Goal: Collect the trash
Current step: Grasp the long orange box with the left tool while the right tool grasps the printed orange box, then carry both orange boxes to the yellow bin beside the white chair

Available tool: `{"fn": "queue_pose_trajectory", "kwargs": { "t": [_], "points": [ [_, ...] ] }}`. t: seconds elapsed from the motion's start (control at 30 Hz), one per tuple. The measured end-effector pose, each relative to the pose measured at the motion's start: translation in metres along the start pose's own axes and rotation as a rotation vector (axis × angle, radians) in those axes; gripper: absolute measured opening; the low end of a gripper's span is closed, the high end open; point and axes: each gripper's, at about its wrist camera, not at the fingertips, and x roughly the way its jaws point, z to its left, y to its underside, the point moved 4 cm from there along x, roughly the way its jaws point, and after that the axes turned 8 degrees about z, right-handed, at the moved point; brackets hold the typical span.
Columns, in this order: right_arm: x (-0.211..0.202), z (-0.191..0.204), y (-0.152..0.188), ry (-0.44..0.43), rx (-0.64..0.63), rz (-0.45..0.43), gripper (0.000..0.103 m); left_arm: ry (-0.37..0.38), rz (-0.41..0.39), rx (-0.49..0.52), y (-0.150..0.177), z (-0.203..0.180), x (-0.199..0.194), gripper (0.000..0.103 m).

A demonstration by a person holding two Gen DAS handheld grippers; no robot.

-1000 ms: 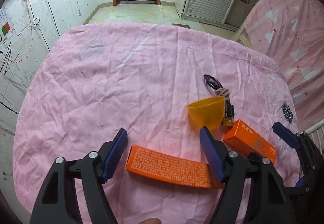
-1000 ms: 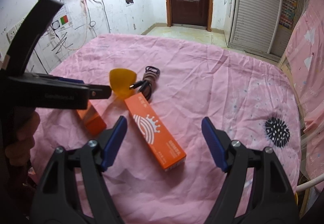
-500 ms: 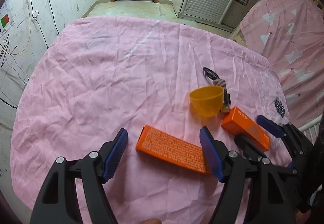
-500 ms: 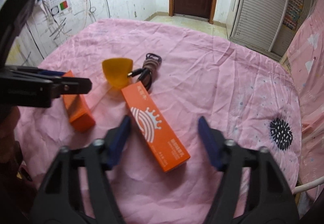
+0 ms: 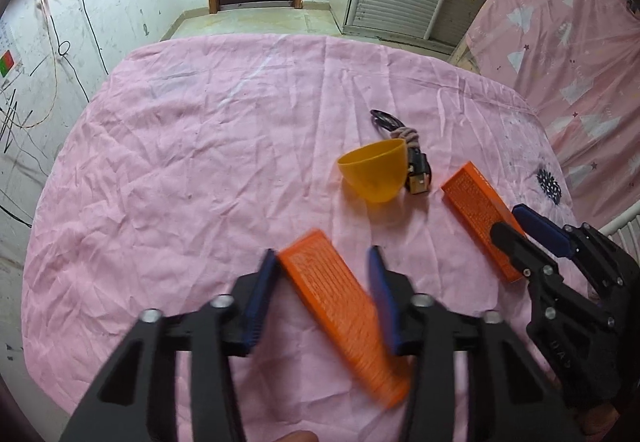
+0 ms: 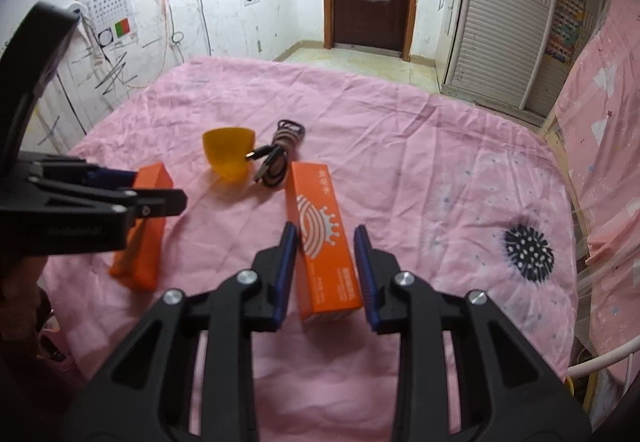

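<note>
A pink wrinkled sheet (image 5: 192,170) covers the desk and fills most of both views. On it lie two long orange cartons. One orange carton (image 5: 344,314) sits at lower centre of the left wrist view, its printed face up and blurred, slanting between the fingers of the left gripper (image 5: 324,298); the jaws are closing on it, though I cannot tell if both pads already press. The crown-print carton (image 6: 324,238), orange with white arcs and a crown, lies lengthwise at centre of the right wrist view between the fingers of the right gripper (image 6: 326,274), which are closing about it. A small yellow cup (image 5: 374,174), tipped on its side and holding nothing, rests right of centre, touching a coiled cable (image 6: 280,158).
</note>
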Motion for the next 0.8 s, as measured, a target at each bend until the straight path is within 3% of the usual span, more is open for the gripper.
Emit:
{"fn": "queue_pose_trajectory", "kwargs": {
  "t": [0.07, 0.3, 0.57, 0.6, 0.8],
  "points": [
    [-0.001, -0.003, 0.001, -0.002, 0.005, 0.000, 0.027, -0.004, -0.007, 0.009, 0.001, -0.004, 0.000, 0.016],
    [0.006, 0.001, 0.004, -0.030, -0.009, 0.028, 0.028, -0.028, -0.025, 0.033, 0.005, -0.010, -0.001, 0.015],
    [0.017, 0.012, 0.003, 0.027, -0.063, 0.081, 0.026, -0.022, -0.055, 0.043, 0.005, -0.010, -0.010, 0.015],
    [0.018, 0.013, 0.003, 0.039, -0.068, 0.082, 0.022, -0.020, -0.058, 0.043, 0.006, -0.010, -0.011, 0.015],
    [0.000, 0.009, 0.000, 0.039, -0.031, 0.018, 0.022, -0.017, -0.092, 0.055, 0.005, -0.011, -0.025, 0.015]
  ]
}}
